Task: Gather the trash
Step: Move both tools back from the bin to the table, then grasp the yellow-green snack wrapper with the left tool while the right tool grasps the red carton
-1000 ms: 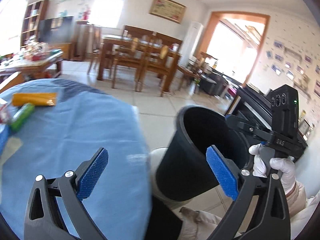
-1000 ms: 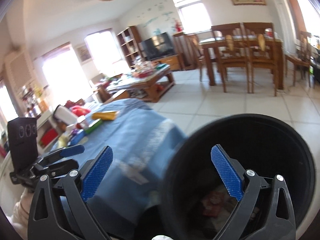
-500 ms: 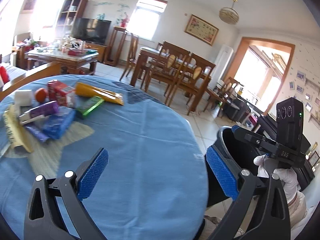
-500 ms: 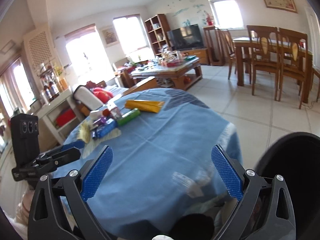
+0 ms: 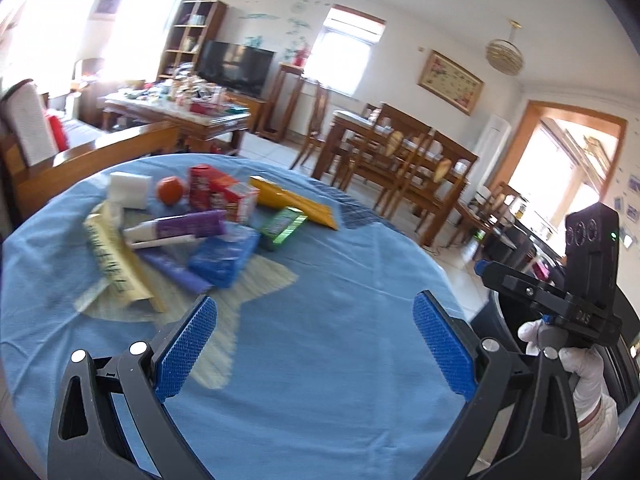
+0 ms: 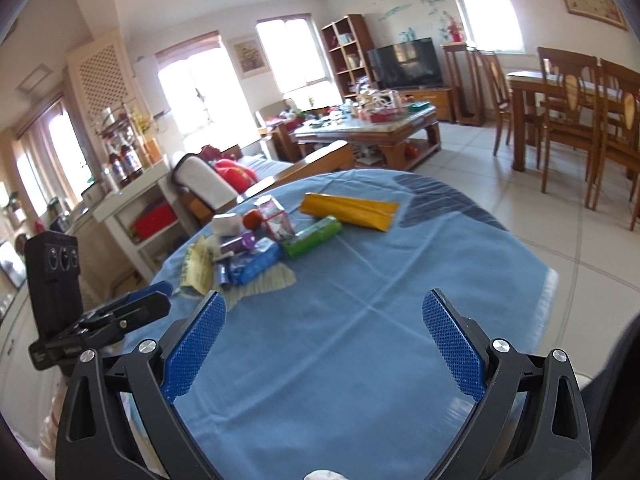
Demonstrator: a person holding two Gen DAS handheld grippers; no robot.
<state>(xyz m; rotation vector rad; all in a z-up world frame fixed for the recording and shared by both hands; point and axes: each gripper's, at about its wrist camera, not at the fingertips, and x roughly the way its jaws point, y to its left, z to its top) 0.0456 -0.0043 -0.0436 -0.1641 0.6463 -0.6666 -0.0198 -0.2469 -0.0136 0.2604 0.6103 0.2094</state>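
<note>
A heap of trash lies at the far left of a round table with a blue cloth (image 5: 320,340): a yellow packet (image 5: 294,202), a green box (image 5: 284,226), a red carton (image 5: 220,192), a purple tube (image 5: 180,228), a blue pack (image 5: 226,256), a white block (image 5: 128,190), an orange fruit (image 5: 170,190) and a pale yellow wrapper (image 5: 116,260). My left gripper (image 5: 316,344) is open and empty above the near cloth. My right gripper (image 6: 324,344) is open and empty too. The same yellow packet (image 6: 348,210) and green box (image 6: 314,236) appear in the right wrist view. The black bin (image 5: 504,320) shows only its rim at the right table edge.
A wooden sofa arm (image 5: 92,156) stands behind the table, a cluttered coffee table (image 6: 368,124) farther back. Dining table and chairs (image 5: 400,148) are at the right over tiled floor (image 6: 520,208). A white shelf unit (image 6: 132,204) stands left. A gloved hand (image 5: 576,364) holds the right gripper.
Both grippers swung left, away from the black bin and toward the table. The trash heap has come fully into view. Both stayed open and empty.
</note>
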